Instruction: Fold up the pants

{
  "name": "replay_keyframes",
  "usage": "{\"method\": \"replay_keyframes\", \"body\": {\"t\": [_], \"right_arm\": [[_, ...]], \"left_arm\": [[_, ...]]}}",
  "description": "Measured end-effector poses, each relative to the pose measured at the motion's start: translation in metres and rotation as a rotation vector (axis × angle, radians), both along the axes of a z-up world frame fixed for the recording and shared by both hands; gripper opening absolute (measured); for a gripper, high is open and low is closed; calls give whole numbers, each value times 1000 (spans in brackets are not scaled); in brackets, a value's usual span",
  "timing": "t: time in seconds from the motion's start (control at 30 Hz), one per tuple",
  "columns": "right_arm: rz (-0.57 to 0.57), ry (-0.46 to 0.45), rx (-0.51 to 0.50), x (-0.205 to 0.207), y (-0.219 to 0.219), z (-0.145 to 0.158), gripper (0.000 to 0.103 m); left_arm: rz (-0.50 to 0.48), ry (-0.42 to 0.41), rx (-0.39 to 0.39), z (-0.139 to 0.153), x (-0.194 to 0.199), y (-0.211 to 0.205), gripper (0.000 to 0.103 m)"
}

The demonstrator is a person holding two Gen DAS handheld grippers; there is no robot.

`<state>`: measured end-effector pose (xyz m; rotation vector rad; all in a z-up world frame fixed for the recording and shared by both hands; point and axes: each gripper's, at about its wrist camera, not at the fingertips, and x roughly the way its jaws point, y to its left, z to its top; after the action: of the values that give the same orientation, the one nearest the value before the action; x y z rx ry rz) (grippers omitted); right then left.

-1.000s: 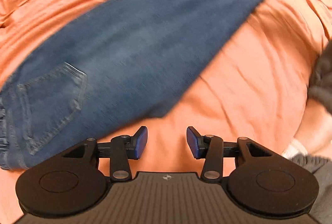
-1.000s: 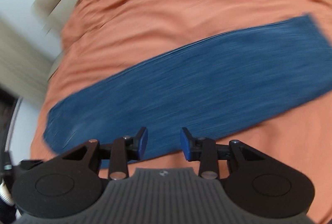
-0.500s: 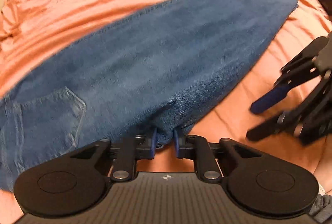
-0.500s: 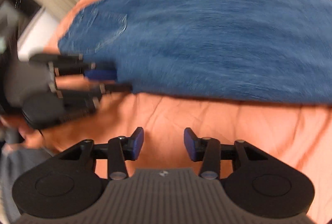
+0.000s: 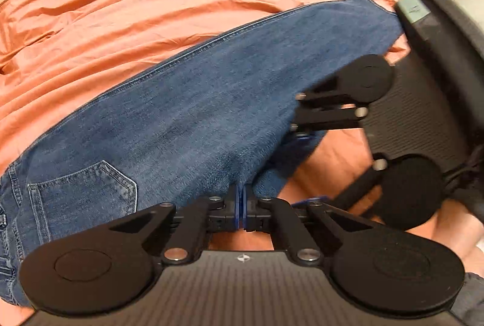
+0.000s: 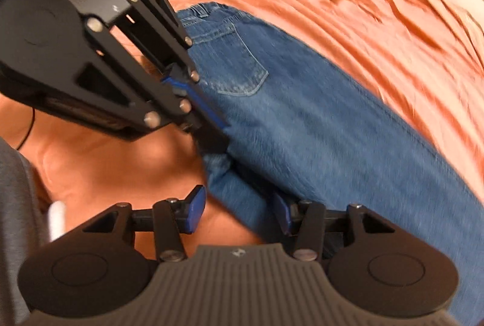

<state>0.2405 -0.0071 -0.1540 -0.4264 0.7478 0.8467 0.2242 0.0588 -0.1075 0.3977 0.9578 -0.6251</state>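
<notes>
Orange, rumpled cotton bedding (image 5: pixel 127 11) covers the bed, carrying long blue denim pants (image 5: pixel 187 114) laid flat for folding. Left claw (image 5: pixel 241 206) is clenched on their near edge; right claw (image 6: pixel 239 212) is opening around that edge, ungripped.

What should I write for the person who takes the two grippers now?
Left gripper: shut on the near edge of the jeans.
Right gripper: jaws opening, the same edge lies between them, not pinched yet.
Jeans: long and flat across the orange bedding, legs one on the other, back pocket up.
Done: lengthwise fold, left grip.
Left: right grip, then probably the cross fold.
</notes>
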Motion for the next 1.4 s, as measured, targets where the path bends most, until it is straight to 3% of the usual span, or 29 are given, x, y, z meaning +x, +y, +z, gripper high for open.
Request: {"method": "replay_keyframes", "body": {"t": [0.17,0.2,0.23,0.27,0.33,0.47,0.57,0.6,0.7,0.83,0.9,0.97,1.17,1.4], "right_arm": [[74,-10,-23,-7,12,-8,44],[75,-14,-17,-9,14,-10,36],[69,-11,-19,-11,15,-13,11],[57,2,-15,-12,14,-13,5],[44,4,36,-23,12,-7,3],[-4,-10,25,-44,15,-7,1],[-52,157,26,-38,13,-32,0],[-49,141,11,-42,13,-37,0],[-56,130,16,-48,7,-24,0],[-133,140,121,-34,-22,12,0],[-201,118,171,-22,-42,30,0],[-291,82,162,-2,-57,37,17],[-532,149,42,85,-97,-7,18],[-571,134,23,151,-109,-34,17]], "left_arm": [[39,26,-41,8,-2,15,2],[50,18,-38,10,-3,19,4],[66,9,-30,11,-4,23,4],[88,5,-21,13,-4,27,4],[128,-10,-3,13,-4,35,5],[211,-13,-19,7,3,50,6],[254,1,-17,-5,13,53,6],[258,5,-18,-6,14,55,6],[255,-6,-12,-7,13,55,8],[260,-29,16,-7,14,58,9],[284,-33,24,-11,21,63,9],[320,-33,26,-17,31,68,9],[434,-24,9,-38,70,80,9],[454,-47,14,-54,121,76,9]]}}
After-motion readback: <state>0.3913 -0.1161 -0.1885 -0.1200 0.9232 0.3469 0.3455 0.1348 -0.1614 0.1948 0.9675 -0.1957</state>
